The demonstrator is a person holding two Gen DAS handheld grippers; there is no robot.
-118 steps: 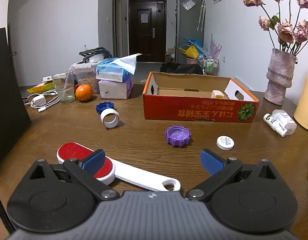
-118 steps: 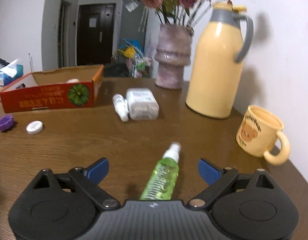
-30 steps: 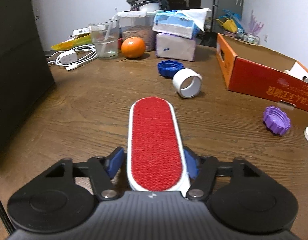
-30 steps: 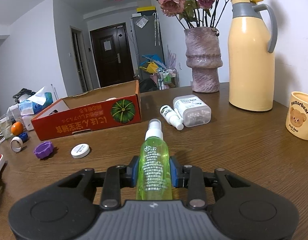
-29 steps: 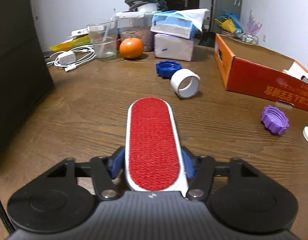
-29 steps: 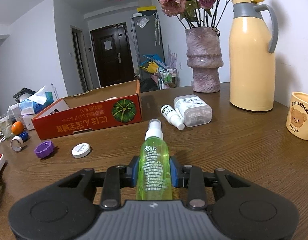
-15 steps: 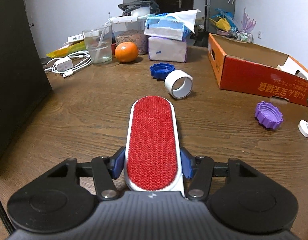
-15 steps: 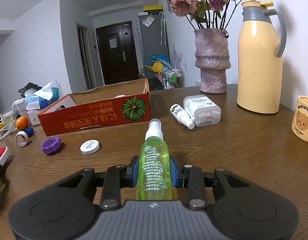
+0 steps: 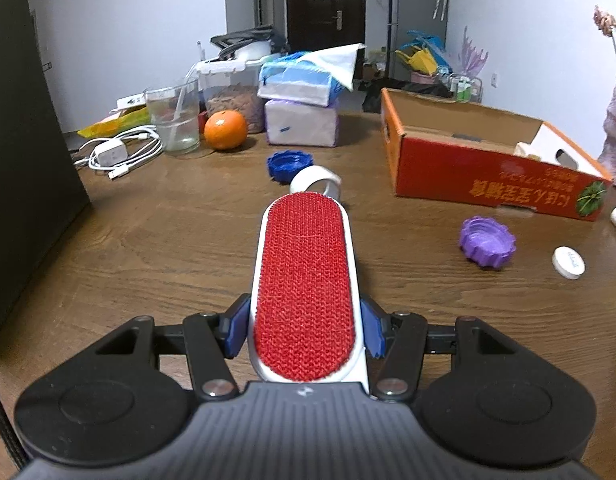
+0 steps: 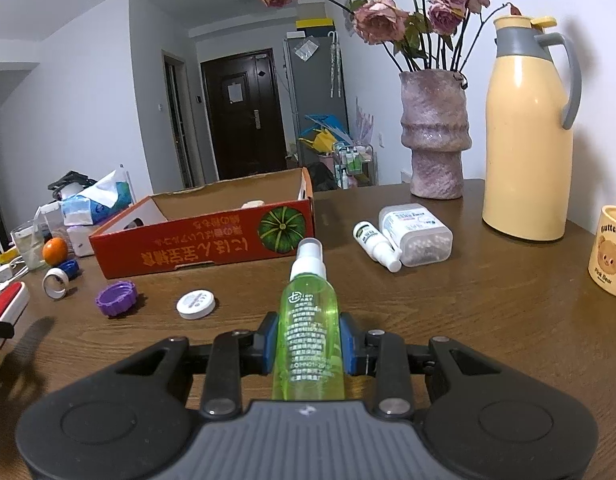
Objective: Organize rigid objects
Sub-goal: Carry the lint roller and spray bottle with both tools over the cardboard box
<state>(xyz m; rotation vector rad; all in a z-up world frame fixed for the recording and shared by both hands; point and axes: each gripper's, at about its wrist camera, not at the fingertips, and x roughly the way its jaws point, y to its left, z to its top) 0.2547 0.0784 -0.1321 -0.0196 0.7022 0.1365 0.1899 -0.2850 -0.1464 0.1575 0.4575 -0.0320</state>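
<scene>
Left gripper (image 9: 304, 330) clamping one lint brush (image 9: 306, 280), right gripper (image 10: 308, 344) clamping one spray bottle (image 10: 309, 332), three loose caps

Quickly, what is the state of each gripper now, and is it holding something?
Left gripper: closed on the red lint brush.
Right gripper: closed on the green spray bottle.

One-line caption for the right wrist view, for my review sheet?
Right claw shut on green spray bottle, aimed toward the orange cardboard box across the wooden table.
</scene>
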